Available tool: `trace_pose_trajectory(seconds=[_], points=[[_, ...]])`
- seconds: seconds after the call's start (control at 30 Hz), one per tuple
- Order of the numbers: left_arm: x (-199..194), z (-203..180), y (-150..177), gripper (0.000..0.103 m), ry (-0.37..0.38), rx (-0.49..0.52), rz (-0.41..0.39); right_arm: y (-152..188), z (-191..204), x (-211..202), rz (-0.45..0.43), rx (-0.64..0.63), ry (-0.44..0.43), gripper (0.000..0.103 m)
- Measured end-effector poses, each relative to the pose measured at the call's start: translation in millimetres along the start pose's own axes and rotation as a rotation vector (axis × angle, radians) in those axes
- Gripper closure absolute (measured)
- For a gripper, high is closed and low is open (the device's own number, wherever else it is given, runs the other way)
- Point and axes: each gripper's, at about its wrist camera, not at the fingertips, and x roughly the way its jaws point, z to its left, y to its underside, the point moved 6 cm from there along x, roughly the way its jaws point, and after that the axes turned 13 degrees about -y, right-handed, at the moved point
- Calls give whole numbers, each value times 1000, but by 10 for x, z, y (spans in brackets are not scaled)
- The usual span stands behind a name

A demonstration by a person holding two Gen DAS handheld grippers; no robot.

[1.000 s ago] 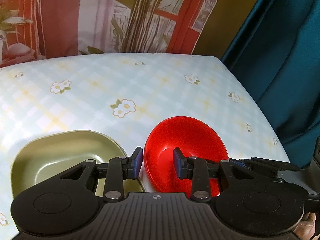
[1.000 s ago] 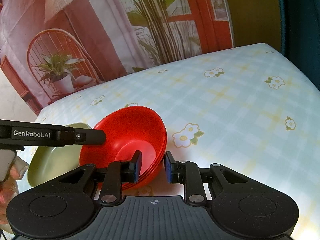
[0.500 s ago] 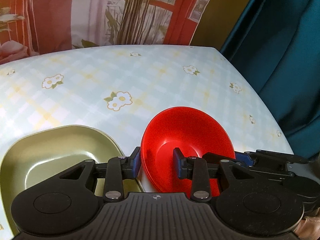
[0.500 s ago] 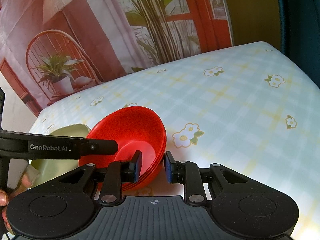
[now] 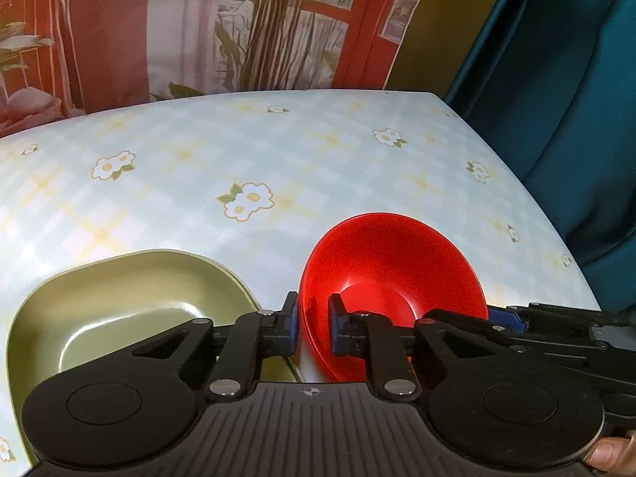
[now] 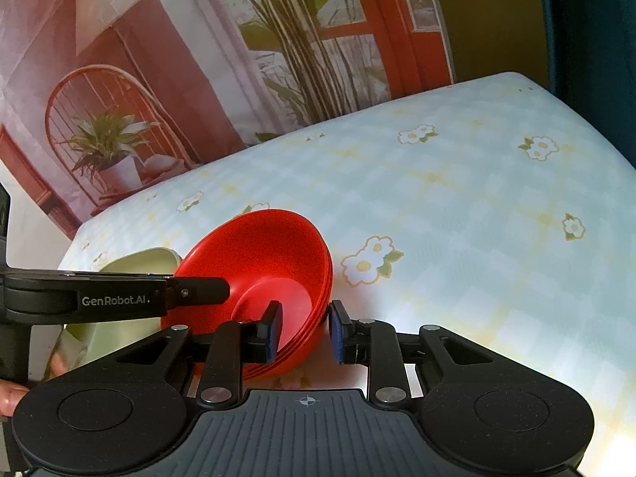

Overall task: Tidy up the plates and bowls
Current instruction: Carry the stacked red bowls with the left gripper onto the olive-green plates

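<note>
A stack of red bowls (image 5: 391, 274) sits on the flowered tablecloth, also in the right wrist view (image 6: 262, 262). My left gripper (image 5: 312, 324) is shut on the stack's left rim. My right gripper (image 6: 304, 332) straddles the stack's right rim with its jaws open, a gap showing on the outer side. A pale green dish (image 5: 119, 306) sits just left of the bowls; in the right wrist view (image 6: 143, 260) it is mostly hidden behind the left gripper's body.
The table (image 5: 278, 151) has a right edge near a teal curtain (image 5: 564, 79). A printed backdrop (image 6: 198, 59) hangs behind the far edge. Open tablecloth (image 6: 457, 206) lies to the right of the bowls.
My left gripper has closed onto the red bowls' left rim. My right gripper's jaws have opened on the opposite rim.
</note>
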Motion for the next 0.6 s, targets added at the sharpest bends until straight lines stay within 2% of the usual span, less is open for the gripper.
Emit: trace_pose_trajectory(seconds=[0.6], points=[[-28, -20, 13, 88, 11, -22, 8, 0, -65, -60, -21, 36, 15, 86]])
